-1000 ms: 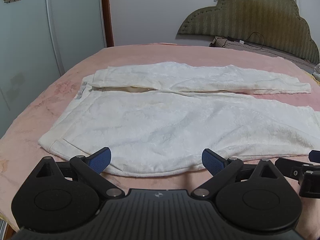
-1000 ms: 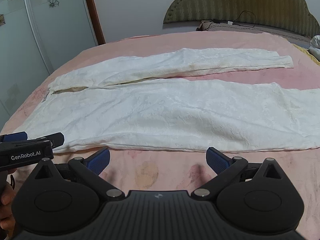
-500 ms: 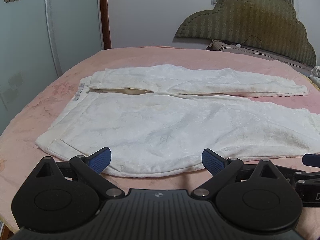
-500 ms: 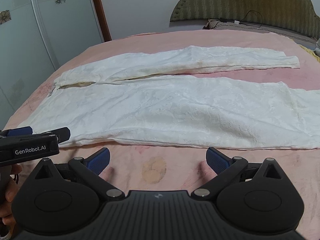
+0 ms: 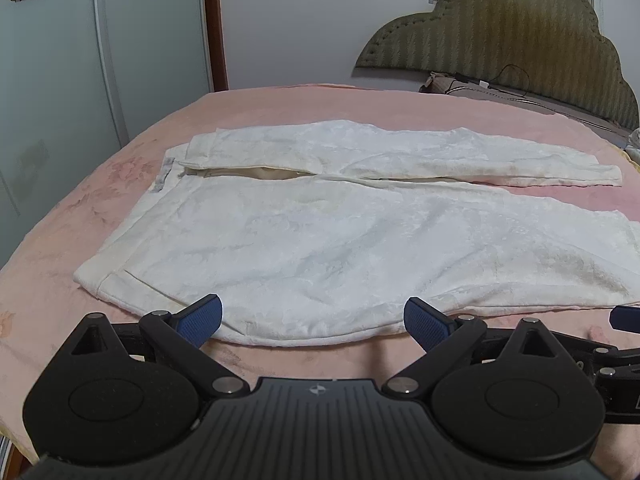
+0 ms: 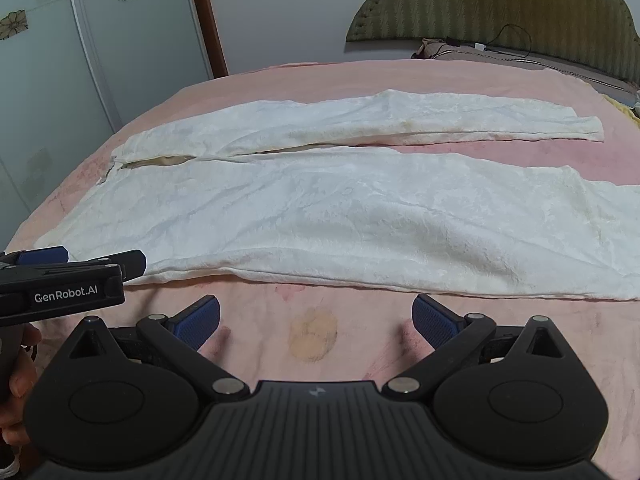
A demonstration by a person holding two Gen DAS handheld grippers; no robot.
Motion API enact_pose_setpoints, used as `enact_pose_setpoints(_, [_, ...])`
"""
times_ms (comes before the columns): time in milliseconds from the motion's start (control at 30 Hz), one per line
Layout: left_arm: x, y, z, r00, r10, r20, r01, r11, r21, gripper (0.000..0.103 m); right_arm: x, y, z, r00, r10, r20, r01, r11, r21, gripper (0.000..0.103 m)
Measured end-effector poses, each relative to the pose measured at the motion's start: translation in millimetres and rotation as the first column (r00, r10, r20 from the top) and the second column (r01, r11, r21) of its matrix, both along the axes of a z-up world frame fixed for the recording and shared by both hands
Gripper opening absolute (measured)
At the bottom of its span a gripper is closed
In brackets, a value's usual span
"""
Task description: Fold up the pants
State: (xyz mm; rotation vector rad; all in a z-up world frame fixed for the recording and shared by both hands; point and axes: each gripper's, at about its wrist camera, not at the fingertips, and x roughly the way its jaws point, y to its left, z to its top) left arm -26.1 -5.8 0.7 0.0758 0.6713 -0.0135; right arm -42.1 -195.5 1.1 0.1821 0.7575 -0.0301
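White pants (image 5: 320,240) lie flat on the pink bed, waistband to the left, both legs stretched to the right. The near leg (image 6: 360,232) is wide, and the far leg (image 6: 360,120) lies beyond it with a gap between them. My left gripper (image 5: 312,322) stands open at the near edge of the hip area, its blue pads just over the cloth's hem, holding nothing. My right gripper (image 6: 316,318) is open over bare pink sheet, a little short of the near leg's edge. The left gripper's body (image 6: 60,280) shows at the left of the right wrist view.
A pink bedsheet (image 6: 312,336) with faded flower stains covers the bed. An olive padded headboard (image 5: 500,36) and a cable stand at the far right. Wardrobe doors with flower decals (image 5: 60,60) line the left. A hand (image 6: 16,380) holds the left gripper's handle.
Both grippers have edged forward and a little left toward the pants' near edge. Both stay open, and the pants have not moved.
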Motion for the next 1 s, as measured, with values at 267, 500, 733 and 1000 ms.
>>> enact_pose_setpoints(267, [-0.1, 1.2, -0.6, 1.000, 0.006, -0.002, -0.006, 1.000, -0.005, 0.099, -0.9, 1.5, -0.3, 1.000, 0.019, 0.006, -0.019, 1.000, 0.003, 0.103])
enact_pose_setpoints(500, [0.2, 3.3, -2.8, 1.000, 0.007, -0.008, -0.007, 1.000, -0.006, 0.100, -0.7, 2.7, -0.9, 1.000, 0.027, 0.003, -0.027, 1.000, 0.006, 0.103])
enact_pose_setpoints(733, [6.4, 7.9, -4.3, 1.000, 0.006, -0.024, -0.006, 1.000, -0.026, 0.100, -0.1, -0.6, 0.2, 0.999, 0.049, 0.012, -0.049, 0.999, 0.016, 0.103])
enact_pose_setpoints(1000, [17.3, 10.1, 5.1, 1.000, -0.015, 0.015, 0.016, 1.000, -0.006, 0.100, 12.5, 2.8, 22.0, 0.977, 0.163, 0.140, -0.149, 0.983, -0.107, 0.103])
